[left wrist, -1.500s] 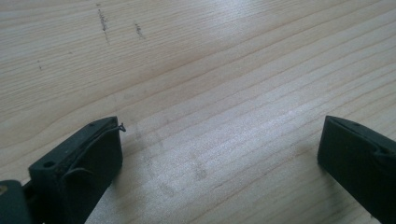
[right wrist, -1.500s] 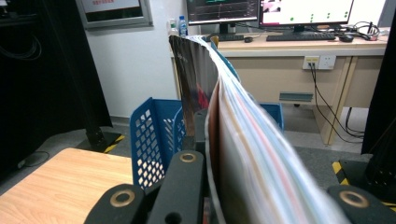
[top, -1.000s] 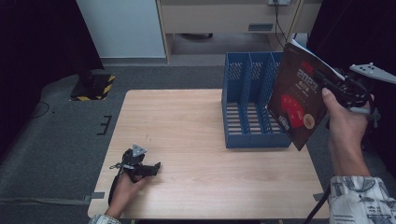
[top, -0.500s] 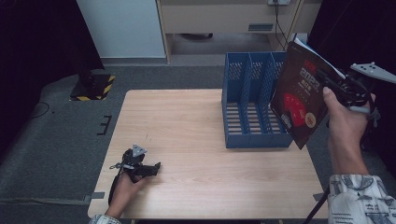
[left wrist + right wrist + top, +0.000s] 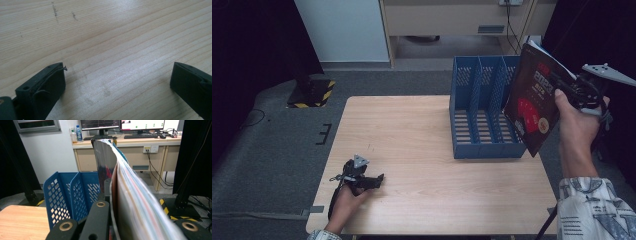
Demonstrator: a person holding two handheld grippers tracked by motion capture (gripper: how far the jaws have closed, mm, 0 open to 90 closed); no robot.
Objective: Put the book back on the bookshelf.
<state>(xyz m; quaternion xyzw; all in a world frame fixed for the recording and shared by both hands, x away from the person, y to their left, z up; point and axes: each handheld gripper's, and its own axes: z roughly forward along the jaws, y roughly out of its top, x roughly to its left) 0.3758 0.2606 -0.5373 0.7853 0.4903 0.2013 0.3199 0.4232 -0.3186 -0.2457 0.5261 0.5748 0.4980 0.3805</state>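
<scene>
A: How much of the magazine is legible in the right gripper view?
B: None; its pages are a blur, cut off by the bottom edge.
A: And the blue file rack?
B: In the high view the magazine hides its right wall. The cover's small print is too small to read.
A: The left hand-held gripper?
B: Its jaws are cropped at the bottom edge.

Office or lab workspace: computer monitors, keyboard on long desk, wall sockets, grey carpet floor, hazard-striped stand bases, wooden table.
</scene>
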